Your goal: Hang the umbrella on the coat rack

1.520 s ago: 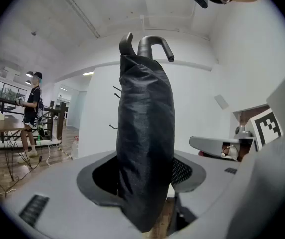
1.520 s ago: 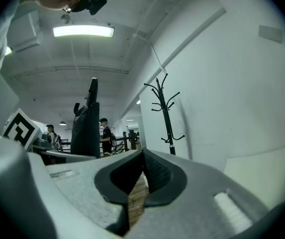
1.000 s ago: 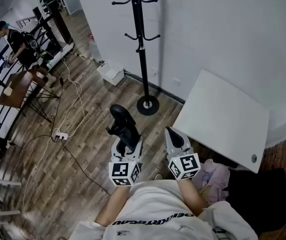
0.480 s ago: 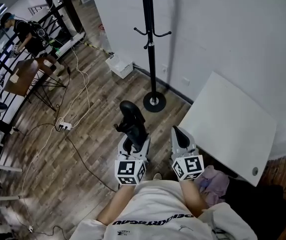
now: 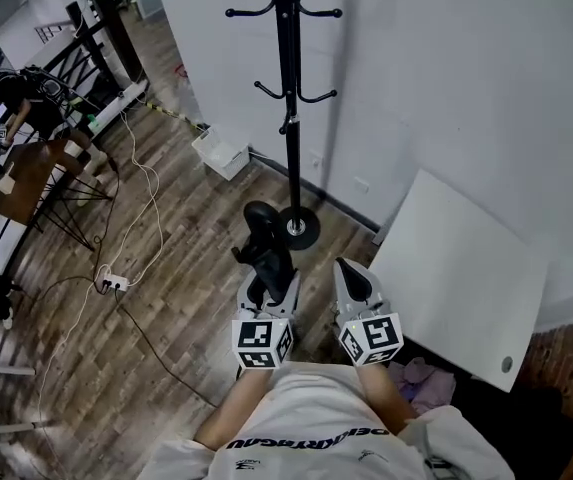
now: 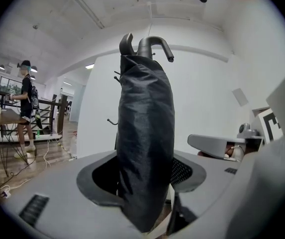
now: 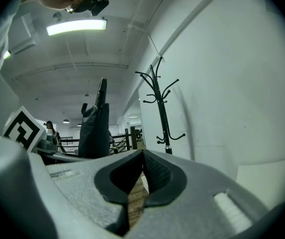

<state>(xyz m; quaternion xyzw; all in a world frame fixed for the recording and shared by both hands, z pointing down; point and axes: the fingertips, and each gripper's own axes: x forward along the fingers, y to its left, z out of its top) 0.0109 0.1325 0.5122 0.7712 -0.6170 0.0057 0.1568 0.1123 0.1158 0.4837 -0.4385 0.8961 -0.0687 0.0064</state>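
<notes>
A folded black umbrella (image 5: 264,240) in its sleeve stands upright with its hooked handle on top, and my left gripper (image 5: 269,286) is shut on its lower part. In the left gripper view the umbrella (image 6: 144,133) fills the middle and hides most of the rack. The black coat rack (image 5: 288,98) stands against the white wall, its round base (image 5: 298,230) just beyond the umbrella. My right gripper (image 5: 352,272) hangs beside the left one, shut and with nothing in it. From the right gripper (image 7: 142,154) I see the coat rack (image 7: 161,108) ahead and the umbrella (image 7: 95,128) to the left.
A white table (image 5: 456,268) stands at the right by the wall. Cables and a power strip (image 5: 112,283) lie on the wooden floor at the left. A white box (image 5: 221,150) sits by the wall. A person (image 5: 21,98) stands far left near a brown table (image 5: 26,173).
Both grippers have moved forward toward the coat rack, the left one carrying the umbrella. The rack's base now lies right behind the umbrella's top.
</notes>
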